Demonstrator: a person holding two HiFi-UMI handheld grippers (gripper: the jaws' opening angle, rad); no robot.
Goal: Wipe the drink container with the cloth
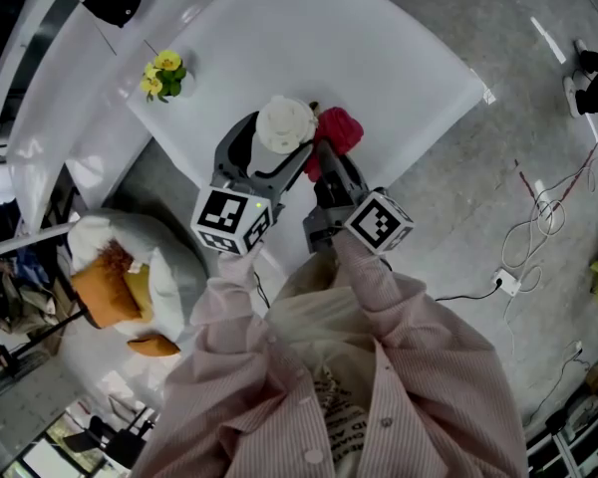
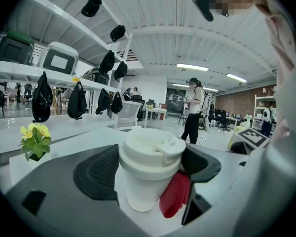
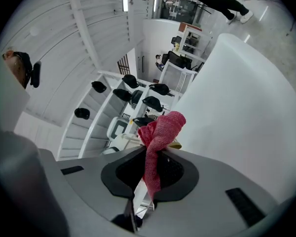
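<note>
Showing, at centre frame over the white table (image 1: pixel 379 58), a smooth white cylindrical cup (image 1: pixel 284 124), lid on and contents hidden, clamped between the left gripper (image 2: pixel 149 177) jaws. The right gripper (image 3: pixel 150 171) jaws pinch a crumpled red woven cloth (image 3: pixel 160 130) just beside the cup.

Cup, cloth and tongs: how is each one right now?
Cup: upright, lid on, gripped by the left tongs.
Cloth: bunched up, pinched in the right tongs, beside the cup.
Left tongs: shut on the cup.
Right tongs: shut on the cloth.
Flowers: upright on the table.
</note>
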